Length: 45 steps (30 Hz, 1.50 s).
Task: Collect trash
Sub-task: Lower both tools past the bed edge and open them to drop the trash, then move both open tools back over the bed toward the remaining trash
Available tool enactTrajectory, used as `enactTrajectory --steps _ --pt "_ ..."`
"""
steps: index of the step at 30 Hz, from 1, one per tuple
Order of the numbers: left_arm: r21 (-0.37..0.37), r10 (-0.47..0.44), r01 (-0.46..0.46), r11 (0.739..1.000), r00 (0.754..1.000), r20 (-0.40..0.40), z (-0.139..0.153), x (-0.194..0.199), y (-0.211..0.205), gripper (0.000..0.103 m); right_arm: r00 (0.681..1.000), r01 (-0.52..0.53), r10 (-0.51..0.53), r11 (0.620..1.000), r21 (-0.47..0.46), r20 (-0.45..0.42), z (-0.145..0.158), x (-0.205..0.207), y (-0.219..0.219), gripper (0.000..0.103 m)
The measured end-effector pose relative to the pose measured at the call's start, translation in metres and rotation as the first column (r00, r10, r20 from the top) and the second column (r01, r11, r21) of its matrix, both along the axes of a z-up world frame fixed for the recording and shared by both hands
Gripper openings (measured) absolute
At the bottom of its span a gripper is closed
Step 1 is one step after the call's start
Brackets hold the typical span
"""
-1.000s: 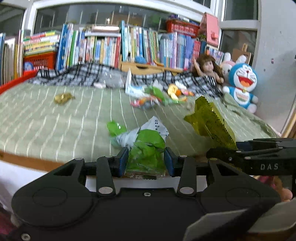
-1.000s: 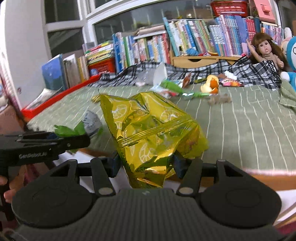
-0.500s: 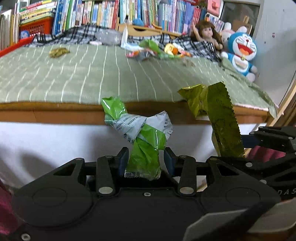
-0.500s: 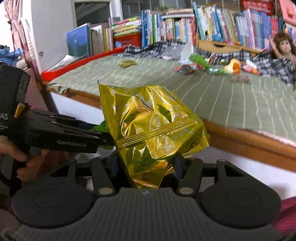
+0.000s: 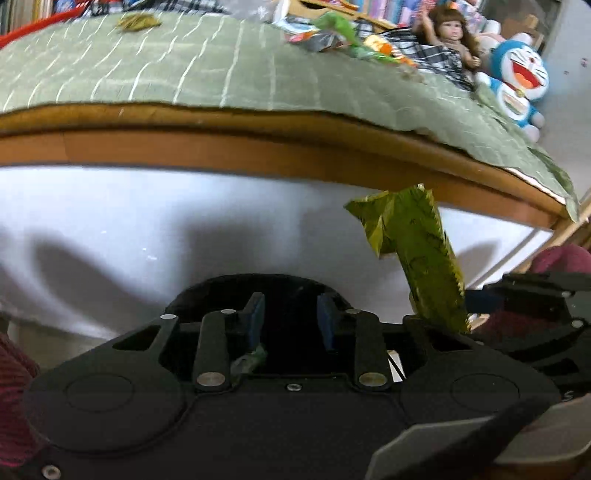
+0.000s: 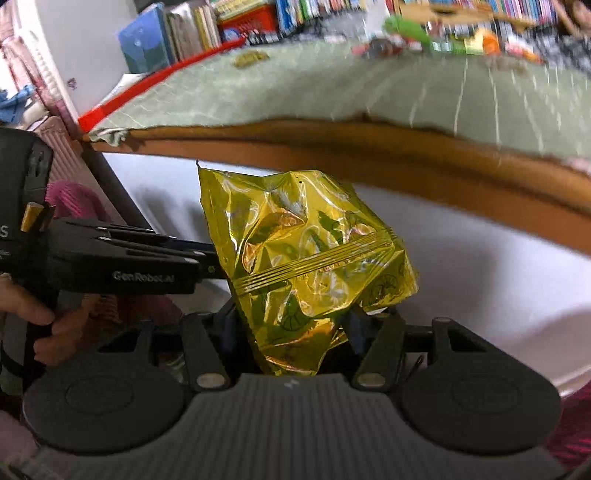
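Note:
My left gripper (image 5: 291,317) has nothing between its blue pads (image 5: 256,317), and its jaws are closing. A scrap of the green wrapper (image 5: 247,363) shows low beside the left finger, over a dark opening (image 5: 258,286) whose nature I cannot tell. My right gripper (image 6: 295,325) is shut on a crumpled yellow foil bag (image 6: 303,254). In the left wrist view the yellow foil bag (image 5: 417,258) stands up at the right, above the right gripper (image 5: 535,306). The left gripper's body (image 6: 110,258) reaches in from the left in the right wrist view, its tips hidden behind the bag.
Above both grippers runs the bed's wooden edge (image 5: 295,155), with a white side panel (image 5: 184,229) below and a green striped cover (image 5: 184,66) on top. More wrappers (image 5: 332,33), a doll (image 5: 450,40) and a blue plush (image 5: 517,81) lie at the far side.
Both grippers have sunk from over the bed to below its edge. The green wrapper has left the left jaws. The yellow bag stays in the right gripper.

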State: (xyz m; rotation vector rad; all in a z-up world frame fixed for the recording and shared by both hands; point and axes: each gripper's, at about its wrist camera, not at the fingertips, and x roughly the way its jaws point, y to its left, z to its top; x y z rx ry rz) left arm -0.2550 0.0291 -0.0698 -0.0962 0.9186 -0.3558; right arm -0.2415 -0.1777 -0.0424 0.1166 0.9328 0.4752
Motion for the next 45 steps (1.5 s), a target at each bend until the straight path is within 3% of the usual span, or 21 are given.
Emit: enactTrajectory --steps 8,14,23,25,34,45 --pt "0.015 0.019 -0.019 1.0 1.0 -0.007 -0.005 0.011 0.004 0.028 0.995 -0.003 0.005 1.0 0.023 -0.1 -0.024 0.017 0.002 0.061" --pt "0.033 0.033 -0.032 0.999 0.999 -0.018 -0.011 0.017 0.009 0.031 0.989 0.005 -0.003 1.0 0.009 -0.146 -0.037 0.026 0.005 0.074" --pt "0.036 0.061 -0.061 0.998 0.998 -0.013 -0.01 0.021 0.012 0.068 0.99 0.007 -0.009 1.0 -0.014 -0.143 -0.041 0.032 0.007 0.083" --pt "0.04 0.068 -0.067 0.997 0.998 -0.002 -0.008 0.022 0.012 0.075 0.991 0.009 -0.012 1.0 -0.02 -0.13 -0.038 0.032 0.007 0.083" --pt "0.023 0.066 -0.067 0.997 0.996 0.062 0.014 0.018 0.015 0.084 1.0 -0.001 0.002 0.999 -0.05 0.013 0.002 0.023 0.0 0.086" --pt "-0.012 0.02 -0.018 1.0 0.967 0.252 0.083 0.016 0.011 0.092 0.971 0.029 -0.019 0.999 -0.038 0.237 0.072 0.016 -0.015 0.089"
